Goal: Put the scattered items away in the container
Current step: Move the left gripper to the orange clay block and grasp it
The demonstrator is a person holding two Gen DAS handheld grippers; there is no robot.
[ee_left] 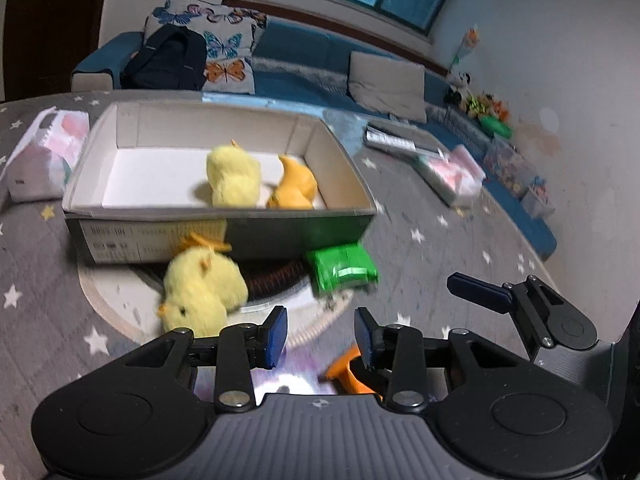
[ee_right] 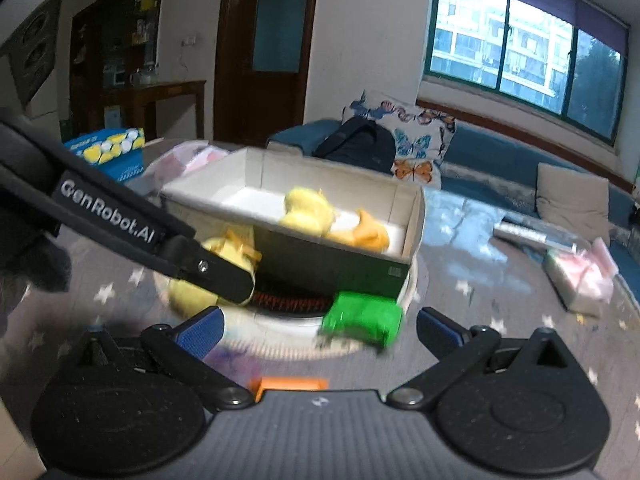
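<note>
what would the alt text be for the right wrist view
An open right gripper points at a green toy lying on a starry grey cloth in front of a cardboard box. The box already holds a yellow plush chick and an orange toy; another yellow chick sits outside, partly behind the left gripper's arm.

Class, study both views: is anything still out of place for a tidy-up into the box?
Yes. Two toys already lie in the box, but a yellow chick and a green toy still sit outside it against its front wall, and an orange piece lies nearer the left gripper. The box itself sits skewed on a round board.
</note>
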